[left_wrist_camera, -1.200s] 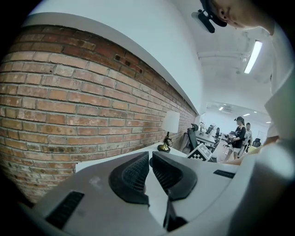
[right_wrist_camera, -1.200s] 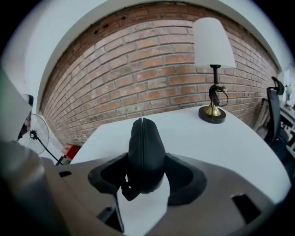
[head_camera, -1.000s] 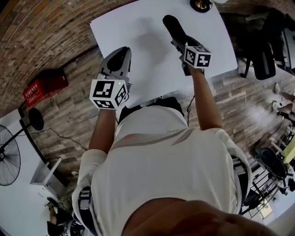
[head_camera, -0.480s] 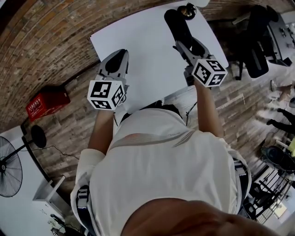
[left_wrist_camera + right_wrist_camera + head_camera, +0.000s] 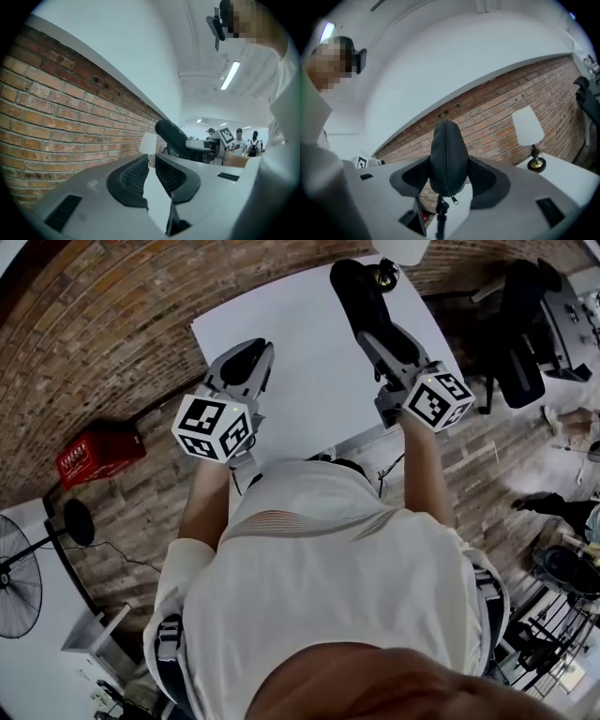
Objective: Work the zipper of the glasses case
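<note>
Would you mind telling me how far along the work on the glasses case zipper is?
Done: the right gripper is clamped on the black oval fabric glasses case, holding it up. In hand: nothing on the zipper; it looks closed, its small metal pull dangling near the jaws. Left: the left gripper, shut and empty, has not taken the pull.

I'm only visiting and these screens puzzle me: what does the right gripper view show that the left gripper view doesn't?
Only the right gripper view: the zipper and its pull up close, with the right gripper clamped on the glasses case. Only the left gripper view: the left gripper shut on nothing, the right gripper's marker cube, and people far behind. Both: the black case, the white lamp shade, the brick wall.
</note>
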`<state>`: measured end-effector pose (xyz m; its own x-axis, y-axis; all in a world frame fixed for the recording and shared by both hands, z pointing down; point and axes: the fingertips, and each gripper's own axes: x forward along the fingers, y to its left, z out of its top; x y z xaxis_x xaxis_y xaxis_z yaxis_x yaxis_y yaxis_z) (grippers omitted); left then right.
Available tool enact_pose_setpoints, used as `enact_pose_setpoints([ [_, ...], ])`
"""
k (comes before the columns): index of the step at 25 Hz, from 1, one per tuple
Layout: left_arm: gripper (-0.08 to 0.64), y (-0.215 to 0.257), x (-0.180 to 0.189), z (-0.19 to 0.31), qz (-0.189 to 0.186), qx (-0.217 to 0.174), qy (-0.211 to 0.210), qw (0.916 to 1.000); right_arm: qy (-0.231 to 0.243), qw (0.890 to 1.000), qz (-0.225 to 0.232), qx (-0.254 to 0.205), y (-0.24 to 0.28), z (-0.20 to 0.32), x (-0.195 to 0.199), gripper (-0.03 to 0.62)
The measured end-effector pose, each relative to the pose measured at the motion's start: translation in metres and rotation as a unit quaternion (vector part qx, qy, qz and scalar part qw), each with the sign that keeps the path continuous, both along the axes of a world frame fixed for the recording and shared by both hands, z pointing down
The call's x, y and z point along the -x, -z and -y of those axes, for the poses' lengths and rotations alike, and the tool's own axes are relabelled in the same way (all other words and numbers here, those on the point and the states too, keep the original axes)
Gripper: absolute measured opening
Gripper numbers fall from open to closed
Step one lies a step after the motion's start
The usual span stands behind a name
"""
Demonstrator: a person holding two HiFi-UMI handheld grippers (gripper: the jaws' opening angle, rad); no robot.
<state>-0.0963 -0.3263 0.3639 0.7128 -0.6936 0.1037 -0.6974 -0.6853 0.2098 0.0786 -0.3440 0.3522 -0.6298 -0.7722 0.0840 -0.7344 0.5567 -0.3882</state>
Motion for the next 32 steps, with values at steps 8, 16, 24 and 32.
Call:
enact_pose_setpoints([
  [8,0.294,0.043,-0.059,-0.033,-0.104,0.032,-0.182,0.9772,0.225,0.957,0.18,0.02,0.022,-0.04,0.043,0.304],
  [16,0.318,0.062,-0.067,-0.042,-0.16,0.063,-0.247,0.9535,0.371,0.915,0.151,0.049,0.016,-0.078,0.088,0.304],
  [24,0.318,0.061,-0.084,-0.068,-0.142,0.051,-0.312,0.938,0.446,0.883,0.127,0.075,0.009,-0.104,0.103,0.305],
  [32,0.279,0.053,-0.083,-0.059,-0.142,0.052,-0.282,0.9473,0.446,0.881,0.127,0.093,0.005,-0.102,0.103,0.307],
])
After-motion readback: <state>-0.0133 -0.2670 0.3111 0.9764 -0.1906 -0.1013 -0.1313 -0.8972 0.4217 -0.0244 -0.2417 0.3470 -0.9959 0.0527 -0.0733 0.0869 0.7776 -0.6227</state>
